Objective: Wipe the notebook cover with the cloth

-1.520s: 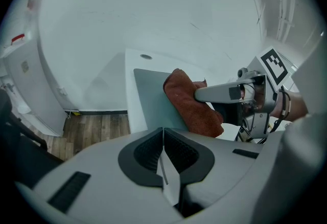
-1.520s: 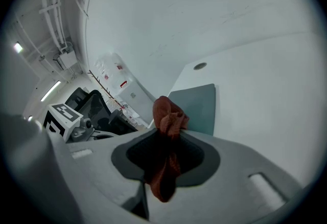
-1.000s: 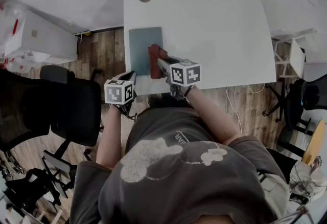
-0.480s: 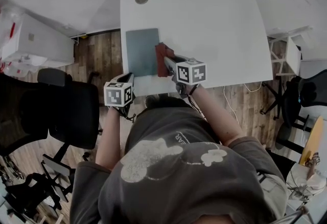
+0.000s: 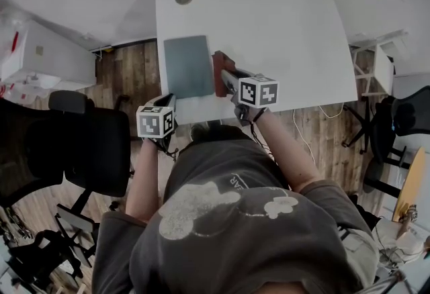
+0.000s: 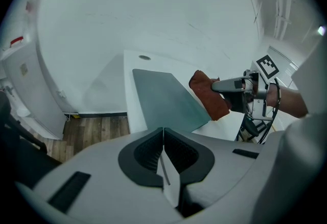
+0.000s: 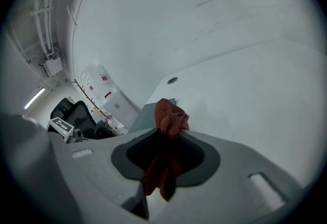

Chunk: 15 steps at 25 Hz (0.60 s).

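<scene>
Right tool (image 5: 227, 78) is clamped on the reddish-brown cloth (image 5: 220, 68), which is bunched between its jaws. Over the last second it has slid rightward: the cloth was on the right strip of the grey-green notebook (image 5: 187, 66) and now sits just past its right edge, over bare white worktop (image 5: 289, 31). Likely a stroke run off the cover; another pass means coming back left. Left tool (image 5: 166, 103) has jaws pressed together, empty, at the worktop's near edge by the notebook's near corner.

Soft, crumpled fabric cloth (image 7: 166, 125); smooth matt notebook cover (image 5: 188, 66); smooth white matt table (image 5: 282, 31); wood-plank floor (image 5: 127, 66), left.
</scene>
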### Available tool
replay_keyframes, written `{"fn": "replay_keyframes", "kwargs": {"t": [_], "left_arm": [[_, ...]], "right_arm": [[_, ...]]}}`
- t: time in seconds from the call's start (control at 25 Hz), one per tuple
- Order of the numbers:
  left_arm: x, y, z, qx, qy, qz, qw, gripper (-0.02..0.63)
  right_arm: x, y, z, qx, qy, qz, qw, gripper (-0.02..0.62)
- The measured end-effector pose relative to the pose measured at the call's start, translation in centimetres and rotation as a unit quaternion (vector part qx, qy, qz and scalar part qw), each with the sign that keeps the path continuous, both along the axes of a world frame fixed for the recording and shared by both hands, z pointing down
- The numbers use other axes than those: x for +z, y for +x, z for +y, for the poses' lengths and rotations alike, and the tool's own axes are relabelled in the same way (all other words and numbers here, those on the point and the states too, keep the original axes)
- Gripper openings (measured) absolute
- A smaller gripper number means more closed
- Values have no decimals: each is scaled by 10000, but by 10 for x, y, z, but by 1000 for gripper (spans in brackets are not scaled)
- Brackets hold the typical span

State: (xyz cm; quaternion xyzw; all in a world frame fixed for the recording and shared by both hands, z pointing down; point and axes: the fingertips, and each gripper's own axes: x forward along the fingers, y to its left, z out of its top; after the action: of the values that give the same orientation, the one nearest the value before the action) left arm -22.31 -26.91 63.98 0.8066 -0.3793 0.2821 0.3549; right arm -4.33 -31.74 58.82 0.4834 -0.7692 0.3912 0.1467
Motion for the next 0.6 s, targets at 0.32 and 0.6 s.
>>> {"fn": "replay_keyframes", "kwargs": {"t": [0.32,0.6], "left_arm": [[-11,0,3,100,105,-118,9998,2],[-28,4,-2,6,360,24,9993,2]], "right_arm": [[-11,-7,5,60,129,-63,9999,97],[-23,-13,9,-168,280,-2,9995,97]]}}
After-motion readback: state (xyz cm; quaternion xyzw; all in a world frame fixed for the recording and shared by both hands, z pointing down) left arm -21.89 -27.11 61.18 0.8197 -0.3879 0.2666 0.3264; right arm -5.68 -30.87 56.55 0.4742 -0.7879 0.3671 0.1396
